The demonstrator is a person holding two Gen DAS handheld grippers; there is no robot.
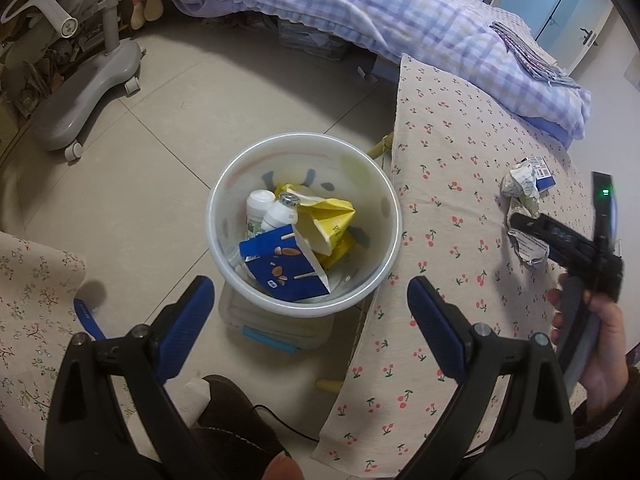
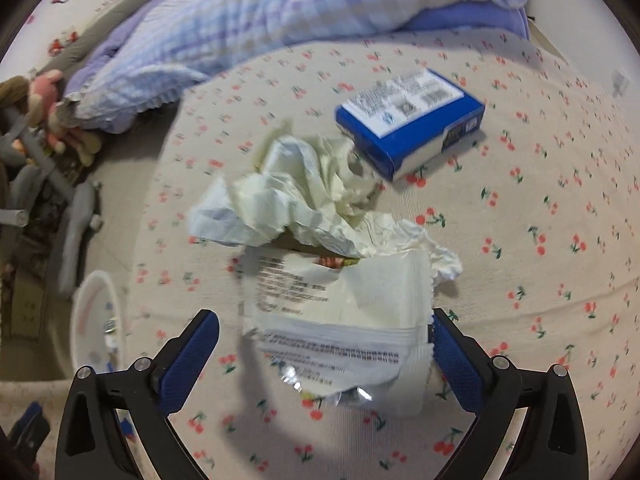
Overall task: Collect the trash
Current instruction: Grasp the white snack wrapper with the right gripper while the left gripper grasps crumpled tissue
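While fingers gape, wrapper (image 2: 340, 320) lies lengthwise ahead.

Bedroom: checked quilt (image 1: 400, 12) on bed

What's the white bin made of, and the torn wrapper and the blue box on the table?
White bin: likely plastic, smooth and slightly see-through. Torn wrapper: thin plastic film, probably; it looks glossy with a shiny silvery inside. Blue box: cardboard, with crisp folded edges and printed faces.
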